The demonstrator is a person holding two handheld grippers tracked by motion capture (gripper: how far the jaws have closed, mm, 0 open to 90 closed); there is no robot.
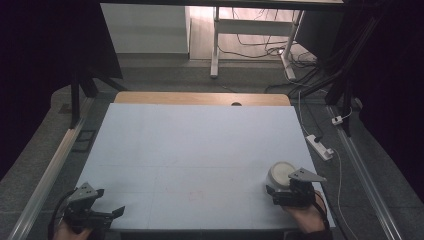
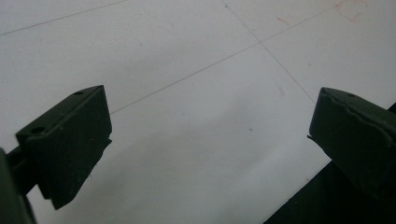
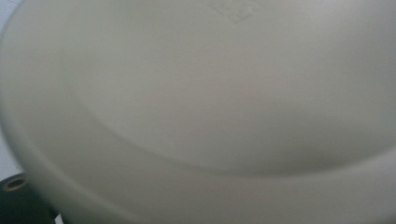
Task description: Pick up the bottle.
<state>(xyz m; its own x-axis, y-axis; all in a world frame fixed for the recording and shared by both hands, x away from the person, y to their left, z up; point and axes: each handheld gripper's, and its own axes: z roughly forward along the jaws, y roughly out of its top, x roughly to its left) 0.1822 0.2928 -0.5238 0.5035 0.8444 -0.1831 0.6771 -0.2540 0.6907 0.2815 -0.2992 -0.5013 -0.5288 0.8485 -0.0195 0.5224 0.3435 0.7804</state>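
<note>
Standing by, I see the white bowl [image 1: 281, 173] at 4 o'clock on the bench [image 1: 200, 150], right claw [image 1: 286, 192] against it, grip unclear; left claw [image 1: 107, 210] gapes wide, empty, at 7 o'clock. Lifting probably follows, needing firm hold.

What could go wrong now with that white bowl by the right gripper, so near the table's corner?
1. The white bowl sits near the table's front right corner; a nudge from the right gripper might slide it toward an edge.
2. The right gripper view is too close and blurred to judge the grip, so the bowl could slip.
3. The left gripper, open, hangs at the front edge.
</note>
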